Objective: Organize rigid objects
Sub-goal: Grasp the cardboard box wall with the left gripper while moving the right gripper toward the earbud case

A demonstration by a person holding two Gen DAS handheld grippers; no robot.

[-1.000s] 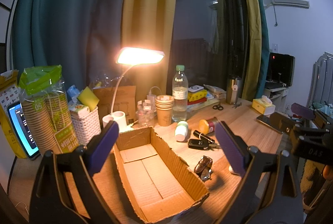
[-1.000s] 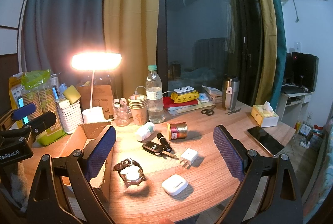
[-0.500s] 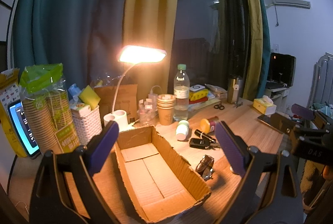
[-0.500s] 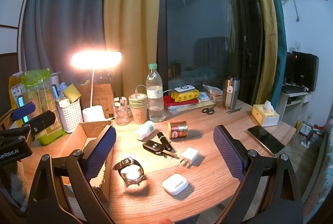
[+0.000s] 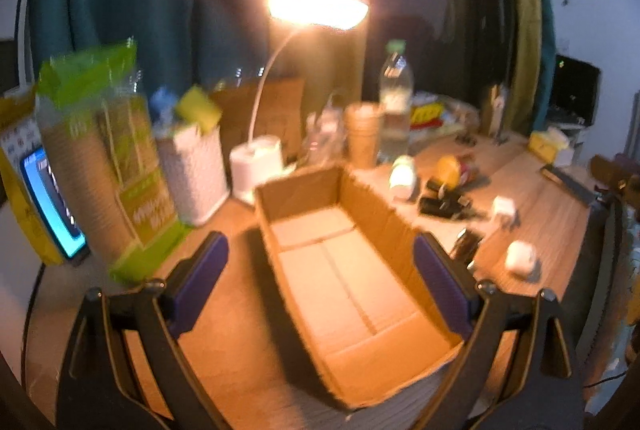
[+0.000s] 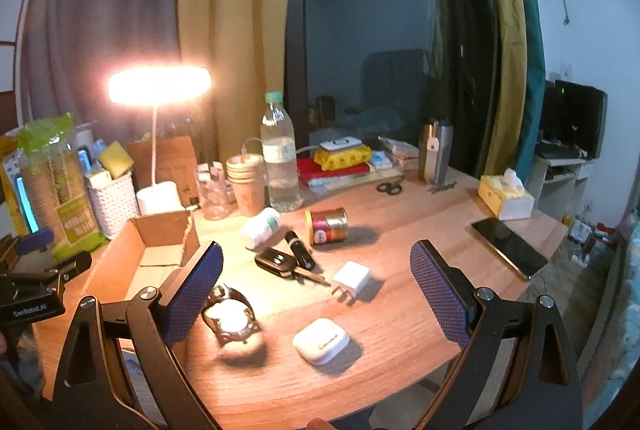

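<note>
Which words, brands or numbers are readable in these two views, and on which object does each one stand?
"GenRobot.AI": on the body of the left claw, seen in the right wrist view.
Green paper-cup pack: label print too blurred to read.
Earbud case: small gold logo, too small to read.
Red-and-gold tin: label unreadable.
Water bottle: label unreadable.
Lit phone screen: blurred.

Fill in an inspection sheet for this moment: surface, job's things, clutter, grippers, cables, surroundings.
Surface: wooden desk, lit by desk lamp.
Job's things: cardboard box empty; wristwatch, earbuds case, charger plug, car key, tin can and pill bottle loose on the desk.
Clutter: water bottle, paper cups, tissue box, smartphone.
Grippers: left gripper open above the box; right gripper open, empty.
Cables: nothing seen.
Surroundings: curtains, dark window.
</note>
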